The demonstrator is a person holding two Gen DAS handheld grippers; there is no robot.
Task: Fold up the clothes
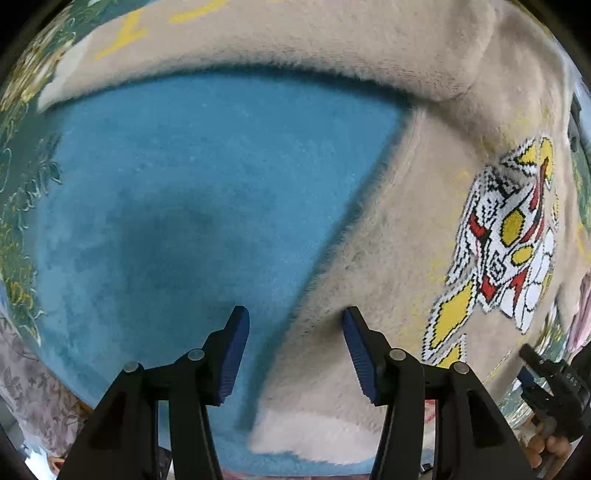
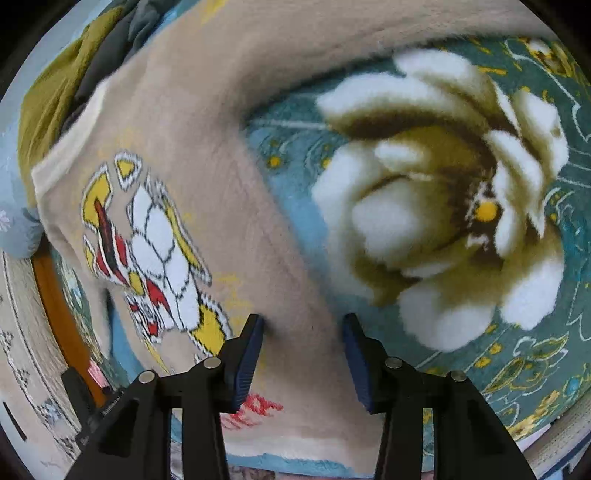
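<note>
Fold not begun: left claw (image 1: 295,332) and right claw (image 2: 303,336), both agape and empty, straddle opposite edges of the beige sweater (image 1: 388,258) on the blanket (image 1: 184,184); next, pinch.

We hold both grippers low, pointing forward. Left gripper (image 1: 295,319) jaws spread wide; right gripper (image 2: 304,326) jaws spread likewise, nothing clamped.

No lettering reads clearly: the yellow marks (image 1: 147,26) and the red marks (image 2: 255,410) knitted into the sweater (image 2: 207,122) are too blurred to make out.
</note>
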